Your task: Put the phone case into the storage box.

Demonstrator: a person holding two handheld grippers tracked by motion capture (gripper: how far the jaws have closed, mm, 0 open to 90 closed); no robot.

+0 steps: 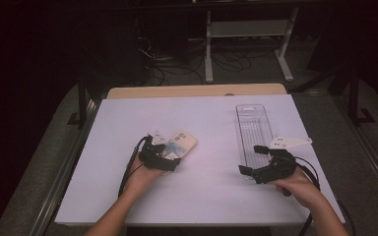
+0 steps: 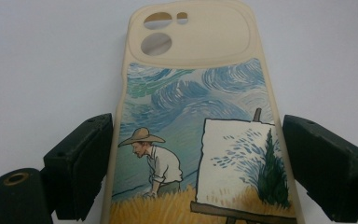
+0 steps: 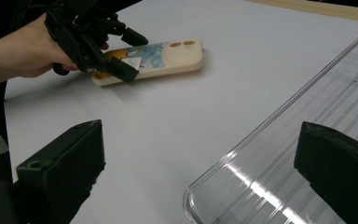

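Phone case [image 2: 196, 116], cream-coloured with a painted scene of a man in a straw hat at an easel, lies flat on the white worktop [image 1: 202, 196], left of centre, camera cut-outs pointing away from the person. Left tongs [image 1: 163, 153] sit over its near end; in the left gripper view the two black jaws stand either side of the case. The left jaw is at or just off the case's edge, and a sliver of worktop shows between the right jaw and the case. Contact on the left side cannot be confirmed from this angle; the tongs read as spread wide around the case rather than clamped on it. Right tongs [image 1: 256, 160] are open with nothing between the jaws, positioned at the near end of a clear plastic tray [image 1: 253, 123]. The tray lies lengthwise on the right half of the worktop, well apart from the case.
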